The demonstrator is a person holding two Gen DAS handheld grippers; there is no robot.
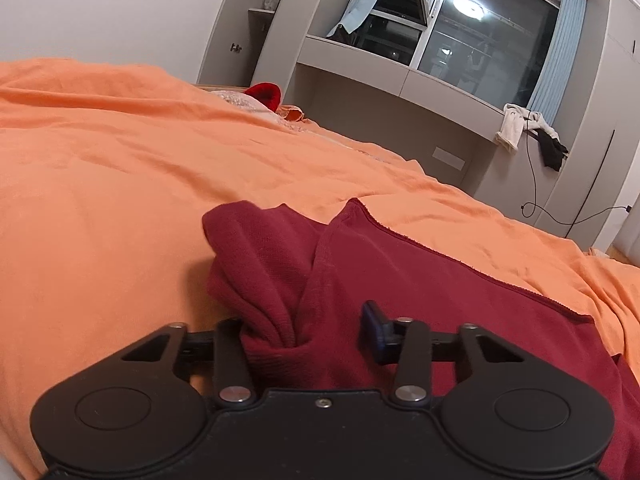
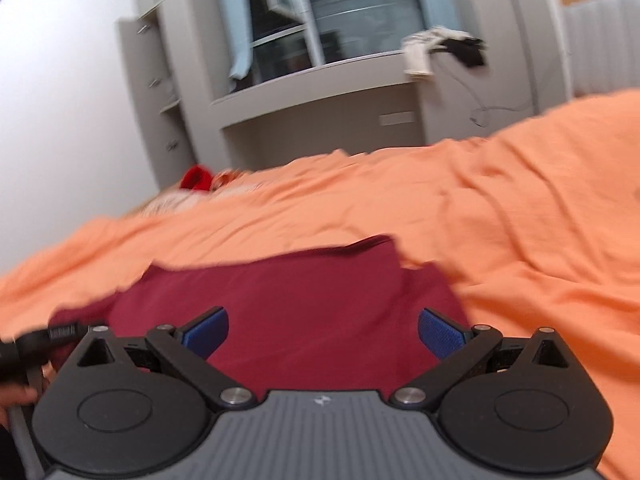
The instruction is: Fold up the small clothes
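Lying crumpled on a bed spread with a wrinkled orange cotton sheet [image 1: 120, 168], a dark red knitted garment [image 1: 420, 292] occupies the foreground of both wrist views. In the left wrist view, the left tool [image 1: 308, 336] sits at 6 o'clock with a bunched fold of the garment gathered between its black arms. One blue-padded finger [image 1: 374, 328] shows on the right of the fold; the other is buried under the cloth. Whether the pads actually press on the fabric cannot be told from this view. The rest of the garment stretches away toward 3 o'clock, its hemmed edge running across the sheet.

In the blurred right wrist view, the right tool [image 2: 323, 334] hangs at 6 o'clock with its two blue pads set wide apart and nothing between them, the flat part of the garment beneath and beyond it.

Toward 12 o'clock in the left view, a bright red fuzzy item [image 1: 264, 94] rests at the far end of the bed. Behind it stand grey built-in cabinets and a dark window [image 1: 480, 40] with pale blue curtains. A white cloth and a black cloth [image 1: 554, 150] hang over the grey ledge at 2 o'clock.
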